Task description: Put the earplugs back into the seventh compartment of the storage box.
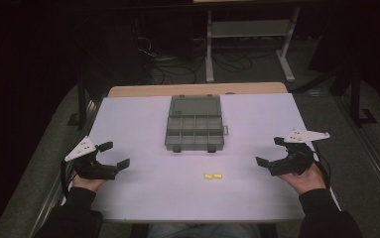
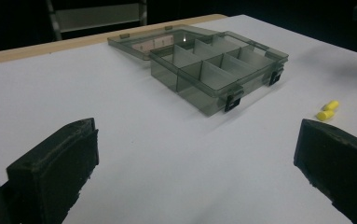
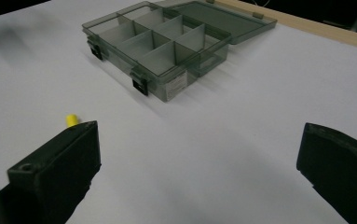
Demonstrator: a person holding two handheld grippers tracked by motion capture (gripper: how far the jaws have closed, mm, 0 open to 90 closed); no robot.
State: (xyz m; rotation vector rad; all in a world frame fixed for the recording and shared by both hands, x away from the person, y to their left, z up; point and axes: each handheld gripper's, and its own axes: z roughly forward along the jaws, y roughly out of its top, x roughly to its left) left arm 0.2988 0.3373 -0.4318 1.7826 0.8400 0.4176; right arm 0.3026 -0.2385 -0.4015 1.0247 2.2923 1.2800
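Black jaws gape wide on the left gripper [image 1: 116, 154] at lower left and the right gripper [image 1: 270, 151] at lower right, both empty. At upper centre the smoky compartment box [image 1: 195, 131] lies open, lid back, compartments bare. Two yellow earplugs [image 1: 213, 176] rest on the white table [image 1: 143, 188] below it, unobstructed.

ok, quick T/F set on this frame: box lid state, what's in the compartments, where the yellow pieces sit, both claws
1. The organizer box has its lid open. True.
2. The two yellow pieces lie inside a compartment. False: they lie on the table, in front of the box.
3. The compartments look empty. True.
4. The left claw is shut on a yellow piece. False: it is open and holds nothing.
5. The right claw is open. True.
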